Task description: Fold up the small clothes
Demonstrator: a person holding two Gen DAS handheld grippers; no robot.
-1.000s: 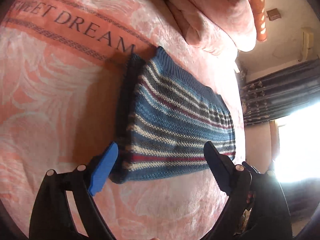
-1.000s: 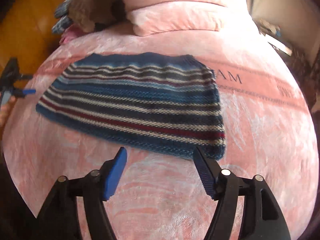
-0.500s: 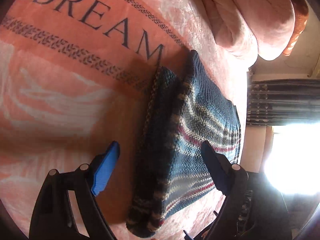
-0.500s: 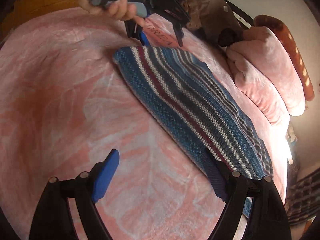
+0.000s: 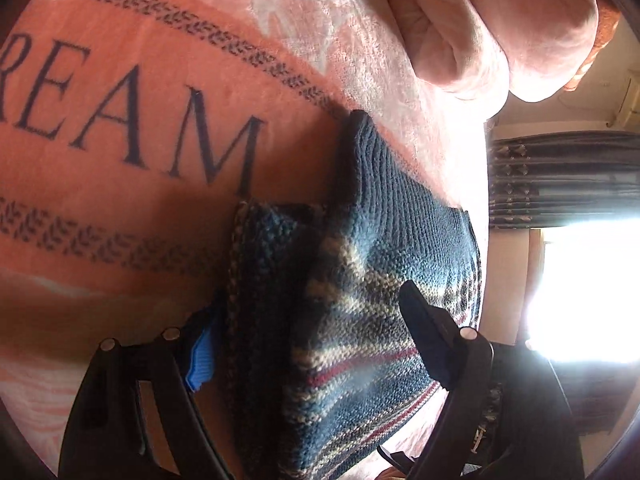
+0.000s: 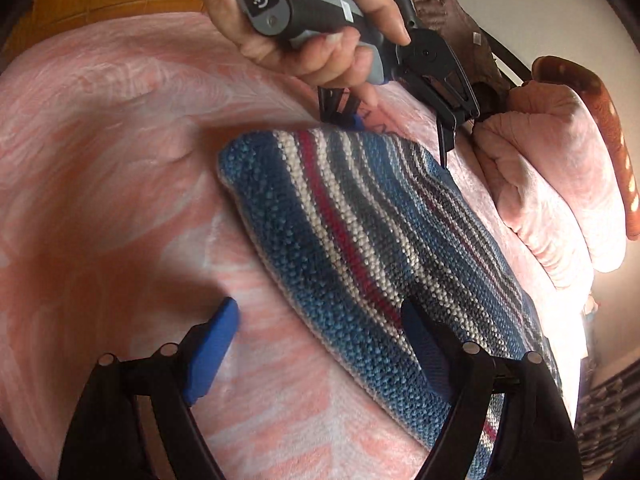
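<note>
The striped knit garment (image 6: 360, 240) is lying on the bed blanket (image 6: 120, 160), w/ the pink pillows (image 6: 552, 184) near its far side. In the right wrist view it looks like a long, already doubled band of blue, white and red stripes.

Step in hand, as I judge it: both tools are setting up on one short end of the garment, to carry it over for another fold.

The left hand-held gripper (image 5: 316, 332) is standing wide apart, not clamped. Its blue finger (image 5: 202, 356) is low beside the thick folded edge, approx. at blanket level, and the other finger (image 5: 424, 332) is over the top of the knit. So the edge is sitting between the jaws, but I am not seeing a pinch. In the right wrist view the person's hand (image 6: 312, 28) is holding this tool from above, tips pointing down at the far corner.

The right hand-held gripper (image 6: 320, 340) is also spread wide: one finger is over bare blanket, the other is resting on or just above the near long edge of the knit; contact I cannot tell.

Next move, prob.: both need to close on all layers of the end together, then lift evenly, bc the thick knit may slip or open if only the top layer is caught.
</note>
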